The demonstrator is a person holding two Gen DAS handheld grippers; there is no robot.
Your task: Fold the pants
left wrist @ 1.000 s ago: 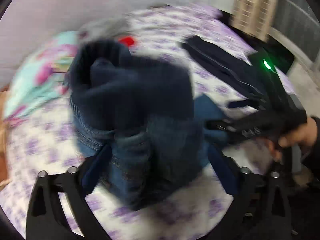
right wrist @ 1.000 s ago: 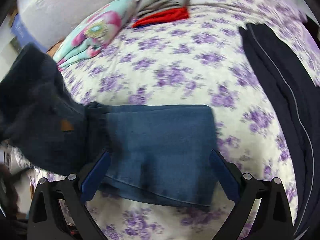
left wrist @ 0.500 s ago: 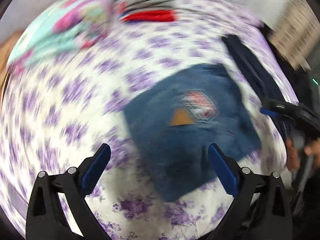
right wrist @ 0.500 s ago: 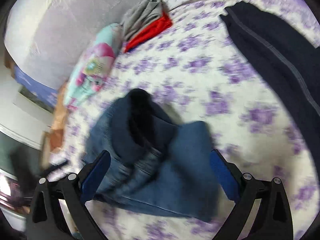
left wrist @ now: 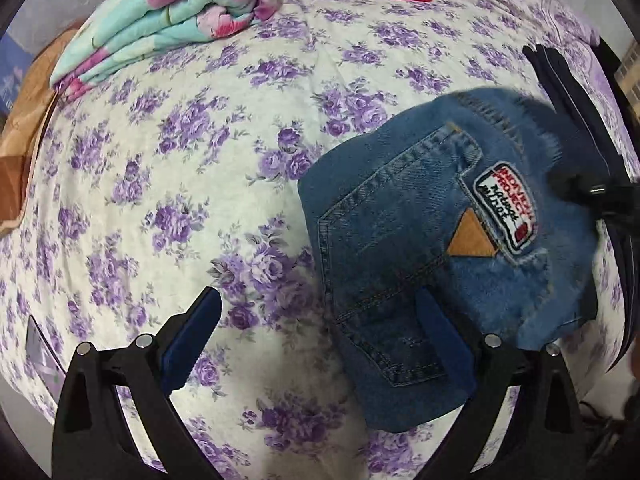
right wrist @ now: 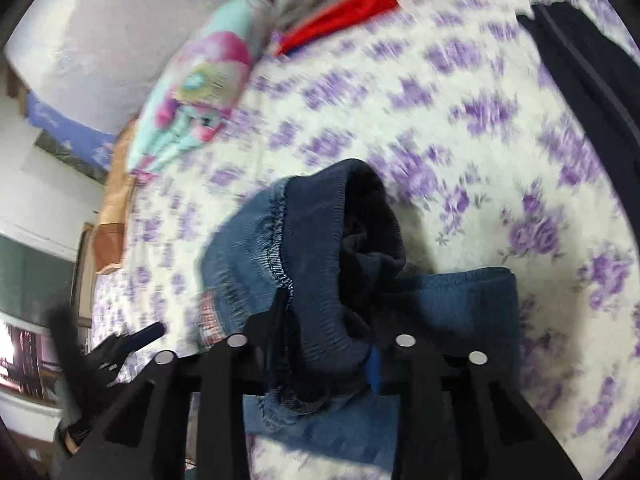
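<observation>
Denim pants point(left wrist: 420, 248), folded into a block with the back pocket and patch facing up, are seen at the right of the left wrist view on a purple-flowered bedsheet point(left wrist: 180, 200). The left gripper point(left wrist: 320, 332) is spread wide with nothing grasped, its right finger over the denim. In the lower centre of the right wrist view, the right gripper point(right wrist: 332, 344) is closing, the bunched waistband clamped between its jaws.

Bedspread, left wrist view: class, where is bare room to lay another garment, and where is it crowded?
Free: the wide floral bedspread between the folded blanket and the jeans. Crowded: the right side, with jeans and dark trousers.
</observation>
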